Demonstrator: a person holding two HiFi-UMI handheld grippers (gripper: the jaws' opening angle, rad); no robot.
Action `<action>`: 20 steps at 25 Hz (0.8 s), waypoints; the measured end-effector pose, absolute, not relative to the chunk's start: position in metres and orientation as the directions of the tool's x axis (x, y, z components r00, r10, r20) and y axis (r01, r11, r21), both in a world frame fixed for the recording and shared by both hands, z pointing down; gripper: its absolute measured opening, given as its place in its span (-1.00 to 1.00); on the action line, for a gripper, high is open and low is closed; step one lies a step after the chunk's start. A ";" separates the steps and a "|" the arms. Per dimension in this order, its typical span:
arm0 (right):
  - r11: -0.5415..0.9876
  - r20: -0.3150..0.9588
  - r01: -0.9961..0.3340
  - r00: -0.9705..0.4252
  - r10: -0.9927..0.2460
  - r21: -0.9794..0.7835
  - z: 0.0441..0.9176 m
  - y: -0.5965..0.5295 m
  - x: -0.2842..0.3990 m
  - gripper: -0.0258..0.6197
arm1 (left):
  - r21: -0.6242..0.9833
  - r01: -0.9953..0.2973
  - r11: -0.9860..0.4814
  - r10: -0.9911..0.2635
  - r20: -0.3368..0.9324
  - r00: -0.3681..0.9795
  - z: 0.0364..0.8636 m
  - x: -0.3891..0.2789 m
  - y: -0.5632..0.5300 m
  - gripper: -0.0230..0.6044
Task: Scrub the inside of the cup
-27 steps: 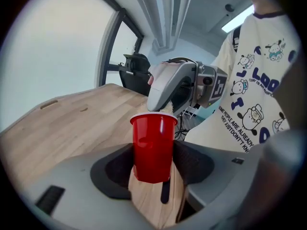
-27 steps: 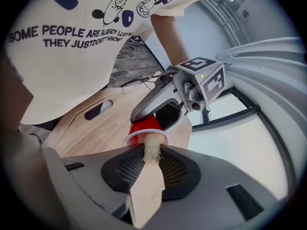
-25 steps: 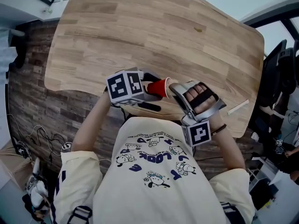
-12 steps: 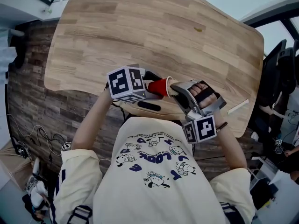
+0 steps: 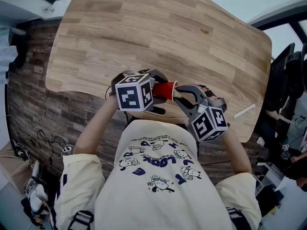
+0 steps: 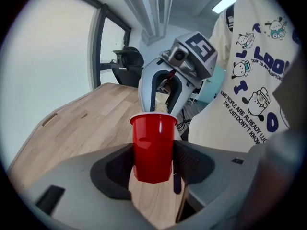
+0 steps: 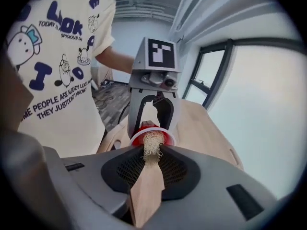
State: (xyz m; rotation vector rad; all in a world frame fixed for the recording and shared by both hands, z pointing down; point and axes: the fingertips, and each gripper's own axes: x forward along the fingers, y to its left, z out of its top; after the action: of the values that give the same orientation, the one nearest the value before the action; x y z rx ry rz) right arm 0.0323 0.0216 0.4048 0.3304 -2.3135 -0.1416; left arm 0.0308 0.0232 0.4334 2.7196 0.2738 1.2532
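Both clamped: left gripper (image 6: pixel 154 166) cup (image 6: pixel 153 138), right gripper (image 7: pixel 150 163) brush (image 7: pixel 146 188), seemingly inside.

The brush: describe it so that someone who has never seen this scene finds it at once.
At the near edge of the wooden table the two grippers meet. The right gripper clamps the brush, whose tuft sits at the mouth of the red cup in the left gripper. It alone has a flat pale wooden handle and straw-coloured bristles.
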 end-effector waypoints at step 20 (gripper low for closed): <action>0.838 0.535 -0.369 -0.838 -0.112 -0.402 0.404 0.011 0.032 -0.67 | -0.133 0.155 -0.979 -0.020 0.816 0.577 0.434 0.029 0.012 -0.05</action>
State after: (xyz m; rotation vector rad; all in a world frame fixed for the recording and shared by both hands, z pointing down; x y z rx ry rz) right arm 0.0318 0.0107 0.4042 0.3531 -2.5127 0.6872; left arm 0.0292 0.0120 0.4338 2.9559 0.1278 1.5339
